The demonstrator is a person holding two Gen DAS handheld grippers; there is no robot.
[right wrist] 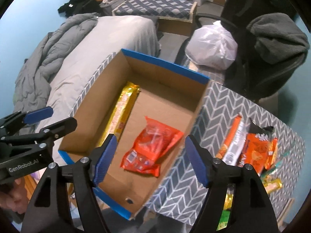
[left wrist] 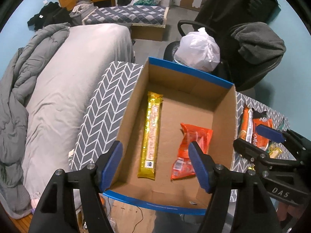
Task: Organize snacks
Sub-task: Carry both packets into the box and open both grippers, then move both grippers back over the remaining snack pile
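An open cardboard box [left wrist: 190, 73] [right wrist: 165, 62] with a blue rim stands on a grey chevron-patterned top [left wrist: 105, 104] [right wrist: 223, 108]. On its floor lie a long gold bar [left wrist: 151, 134] [right wrist: 124, 106] at the left and an orange packet [left wrist: 196, 134] [right wrist: 153, 145] at the right. My left gripper [left wrist: 155, 155] [right wrist: 52, 118] hovers open over the gold bar without touching it. Over the orange packet my right gripper [right wrist: 150, 145] [left wrist: 256, 137] is open too, pads clear of the wrapper. To the right of the box lies a pile of orange and white snack packs [left wrist: 252, 128] [right wrist: 248, 147].
A bed with a grey duvet [left wrist: 58, 89] [right wrist: 58, 58] lies left of the box. Behind the box an office chair holds a white plastic bag [left wrist: 198, 50] [right wrist: 211, 46] and a grey jacket [left wrist: 258, 44]. A hand [right wrist: 13, 196] holds the left gripper's handle.
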